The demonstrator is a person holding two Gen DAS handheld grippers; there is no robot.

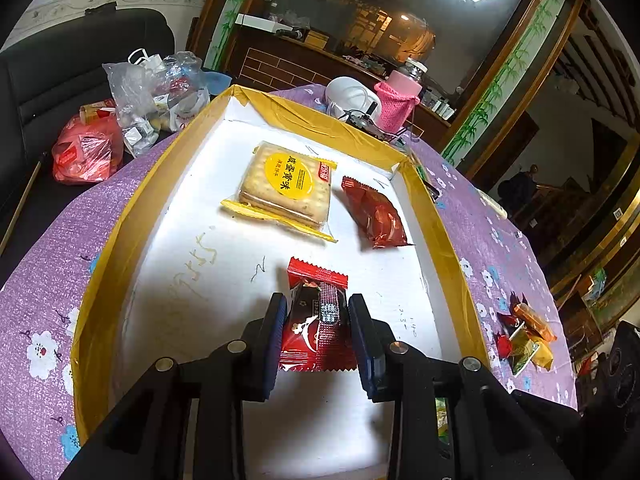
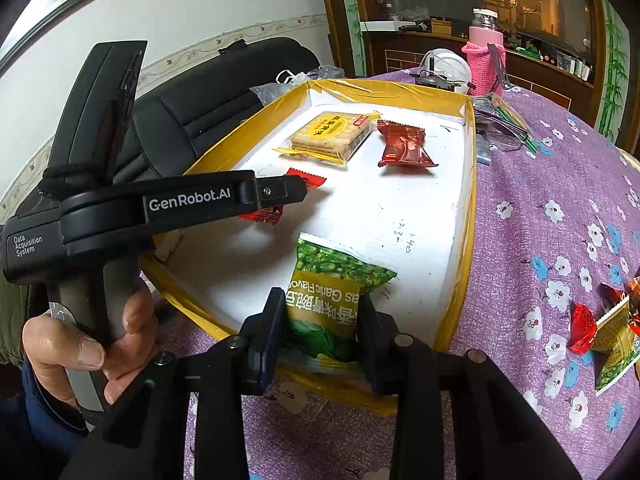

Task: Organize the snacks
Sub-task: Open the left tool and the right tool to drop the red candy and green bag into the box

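Inside the yellow-rimmed tray (image 1: pixel 120 216): cracker pack (image 1: pixel 286 188), dark-red pouch (image 1: pixel 376 212); left gripper (image 1: pixel 318 320) clamps red candy bar (image 1: pixel 316 320), right gripper (image 2: pixel 320 320) apparently clamps green-pea packet (image 2: pixel 332 292).

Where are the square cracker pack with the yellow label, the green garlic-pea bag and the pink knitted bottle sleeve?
Square cracker pack (image 1: pixel 289 184): left wrist view, yellow label.
Green garlic-pea bag (image 2: pixel 332 292): right wrist view, printed front.
Pink knitted bottle sleeve (image 1: pixel 396 110): left wrist view, knit side.

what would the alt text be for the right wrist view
The right gripper clamps a green pea snack packet over the near edge of a yellow-rimmed tray on a purple floral tablecloth. Left of it, a hand holds the left gripper on a red packet; a cracker pack lies farther back.
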